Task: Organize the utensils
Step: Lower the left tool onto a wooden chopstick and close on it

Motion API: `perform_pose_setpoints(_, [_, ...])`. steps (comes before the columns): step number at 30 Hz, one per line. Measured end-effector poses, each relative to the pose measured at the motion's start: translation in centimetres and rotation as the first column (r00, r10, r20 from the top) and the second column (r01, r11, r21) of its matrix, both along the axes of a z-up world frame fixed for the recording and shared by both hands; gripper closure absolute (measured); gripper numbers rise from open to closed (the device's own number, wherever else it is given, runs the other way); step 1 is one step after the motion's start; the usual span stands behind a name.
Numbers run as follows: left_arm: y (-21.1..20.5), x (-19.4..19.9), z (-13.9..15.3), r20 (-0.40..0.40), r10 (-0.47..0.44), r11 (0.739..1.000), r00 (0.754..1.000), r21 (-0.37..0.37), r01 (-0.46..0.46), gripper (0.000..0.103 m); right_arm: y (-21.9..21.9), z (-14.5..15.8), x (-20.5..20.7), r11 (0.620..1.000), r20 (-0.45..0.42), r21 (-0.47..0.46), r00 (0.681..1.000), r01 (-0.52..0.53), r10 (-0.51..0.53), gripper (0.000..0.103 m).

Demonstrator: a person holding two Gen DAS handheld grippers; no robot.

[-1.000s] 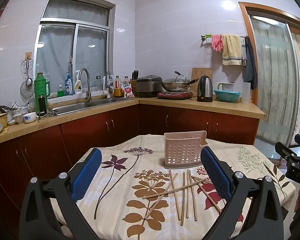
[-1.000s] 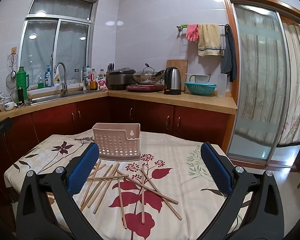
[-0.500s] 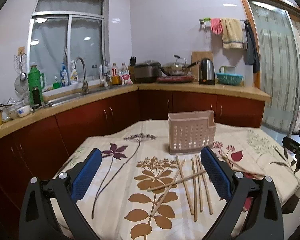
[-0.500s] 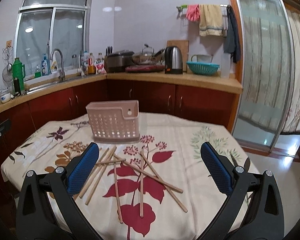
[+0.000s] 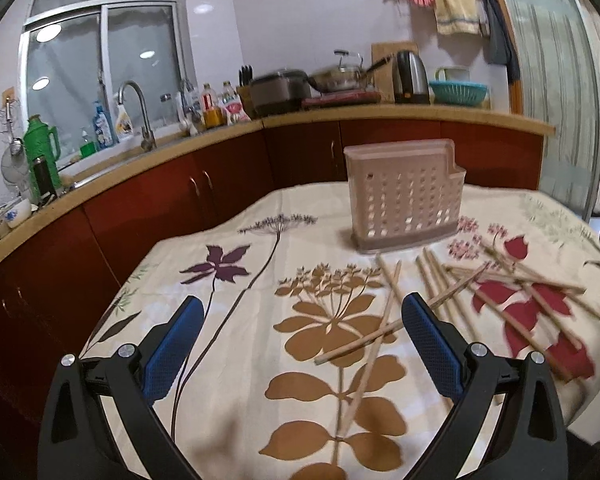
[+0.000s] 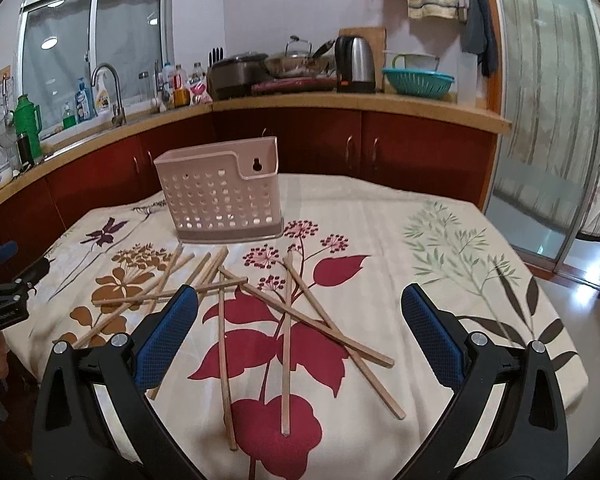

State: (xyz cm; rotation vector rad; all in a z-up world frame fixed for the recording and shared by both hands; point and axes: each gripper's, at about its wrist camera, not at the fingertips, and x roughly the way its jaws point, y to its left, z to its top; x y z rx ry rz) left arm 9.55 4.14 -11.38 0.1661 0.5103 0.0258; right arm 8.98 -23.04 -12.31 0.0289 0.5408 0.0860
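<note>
- A pink basket with rows of holes stands upright on a table covered by a flowered cloth; it is the landmark here.
- Wooden chopsticks lie scattered on the cloth just in front of the basket, on the side nearer the cameras, several crossing over each other. None are inside the basket as far as the views show.
- In the left wrist view the same chopsticks fan out in front of the basket and to its right.
- The left gripper hovers above the cloth in front of the basket, its blue-padded fingers spread wide apart with nothing between them. One chopstick lies on the cloth below the gap.
- The right gripper also hangs in front of the basket, above the crossed chopsticks, fingers wide apart and holding nothing.
- Behind the basket runs a kitchen counter with red cabinet doors, carrying a kettle and a teal colander.
</note>
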Motion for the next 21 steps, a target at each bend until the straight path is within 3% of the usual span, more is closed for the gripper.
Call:
perform_pose_setpoints(12, [0.5,4.2,-5.1,-0.145,-0.069,0.995,0.987,0.057,0.078,0.007,0.9,-2.5,3.4,1.0,-0.07,-0.003,0.997,-0.022,0.022,0.004])
perform_pose_setpoints(21, [-0.1,6.6,-6.5,-0.205,-0.127,0.983,0.97,0.107,0.151,0.007,0.4,-4.1,4.4,1.0,-0.112,-0.01,0.994,-0.017,0.016,0.006])
